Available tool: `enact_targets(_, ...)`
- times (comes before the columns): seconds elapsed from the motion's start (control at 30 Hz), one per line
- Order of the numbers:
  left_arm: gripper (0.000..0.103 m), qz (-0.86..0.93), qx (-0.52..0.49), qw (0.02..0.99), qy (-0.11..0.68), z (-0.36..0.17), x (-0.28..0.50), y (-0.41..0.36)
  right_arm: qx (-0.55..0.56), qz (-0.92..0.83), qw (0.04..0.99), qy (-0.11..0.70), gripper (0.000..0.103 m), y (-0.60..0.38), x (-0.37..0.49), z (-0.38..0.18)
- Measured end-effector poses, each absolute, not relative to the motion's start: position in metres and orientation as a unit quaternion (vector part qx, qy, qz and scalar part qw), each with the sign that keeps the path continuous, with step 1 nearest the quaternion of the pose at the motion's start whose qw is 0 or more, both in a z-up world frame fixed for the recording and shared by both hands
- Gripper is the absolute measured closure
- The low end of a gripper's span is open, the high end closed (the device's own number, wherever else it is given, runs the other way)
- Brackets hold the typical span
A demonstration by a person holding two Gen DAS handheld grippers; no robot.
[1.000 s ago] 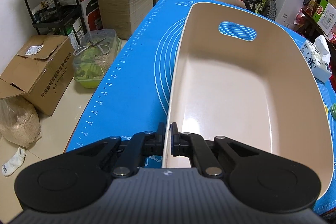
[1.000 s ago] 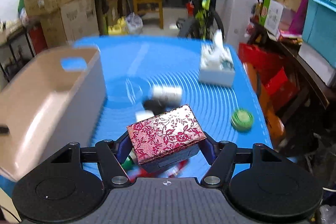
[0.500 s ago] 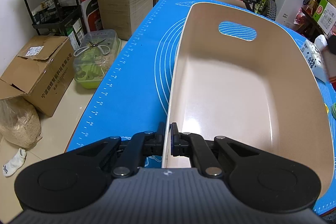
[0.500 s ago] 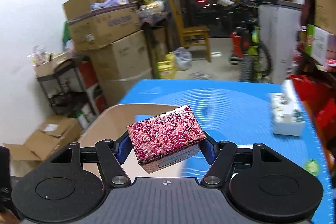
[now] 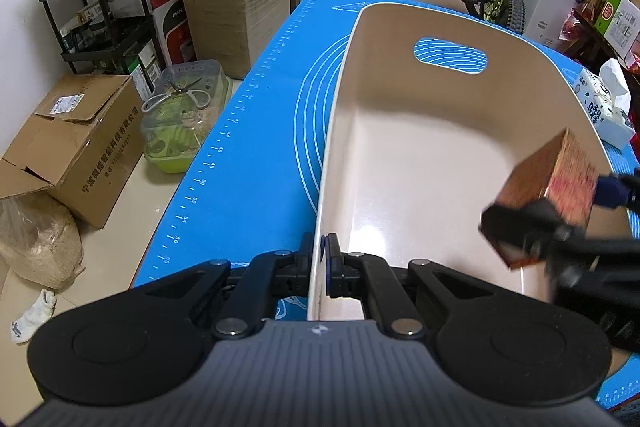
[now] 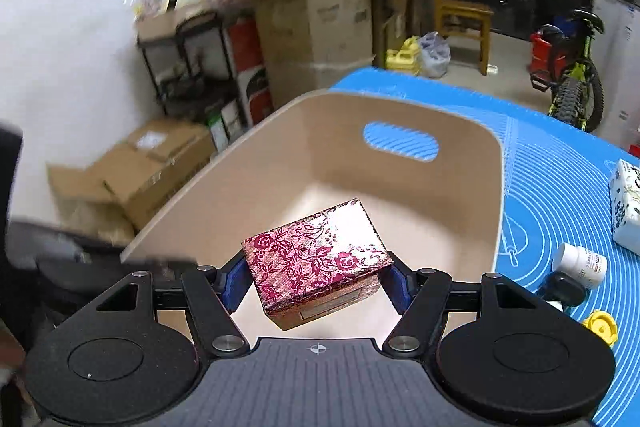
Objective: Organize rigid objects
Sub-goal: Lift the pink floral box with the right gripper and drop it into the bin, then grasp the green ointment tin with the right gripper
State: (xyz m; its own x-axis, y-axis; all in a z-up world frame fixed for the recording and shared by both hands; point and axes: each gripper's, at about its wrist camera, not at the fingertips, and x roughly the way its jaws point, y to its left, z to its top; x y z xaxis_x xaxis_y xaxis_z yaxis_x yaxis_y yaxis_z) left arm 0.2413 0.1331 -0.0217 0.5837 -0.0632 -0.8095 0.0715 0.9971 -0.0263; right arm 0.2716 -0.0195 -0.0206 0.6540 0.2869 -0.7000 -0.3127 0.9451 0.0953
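A beige plastic bin (image 5: pixel 400 155) with a handle slot stands on the blue mat (image 5: pixel 256 155). My left gripper (image 5: pixel 320 259) is shut on the bin's near left rim. My right gripper (image 6: pixel 316 279) is shut on a red floral box (image 6: pixel 316 251) and holds it tilted above the bin's inside (image 6: pixel 360 163). In the left wrist view the box (image 5: pixel 556 187) hangs over the bin's right side, with the right gripper blurred behind it. The bin holds nothing else.
A tissue box (image 5: pixel 604 107) sits on the mat right of the bin. A white pill bottle (image 6: pixel 580 263), a dark object (image 6: pixel 560 289) and a yellow cap (image 6: pixel 600 325) lie on the mat beside it. Cardboard boxes (image 5: pixel 76 147) and a shelf stand on the floor left.
My right gripper carried the floral box left from over the mat to above the bin's inside. The box entered the left wrist view. My left gripper kept its hold on the rim.
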Motion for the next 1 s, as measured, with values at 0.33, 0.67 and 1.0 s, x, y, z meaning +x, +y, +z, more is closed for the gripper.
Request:
enact_targets(0.33,0.094,-0.028,0.014,0.89,0.456,-0.021,0.242,0.129,0.02,0.164,0.913,0.372,0.023,-0.059,0.262,-0.009)
enact_targets(0.67,0.094,-0.024,0.014,0.888,0.458,-0.02,0.243,0.128,0.044,0.048,0.945,0.32,0.02,-0.154,0.262,0.017)
enact_targets(1.0,0.094,-0.023,0.015,0.888,0.459,-0.021,0.243,0.127,0.074,-0.111,0.923,0.36,0.019,-0.269,0.285,-0.028)
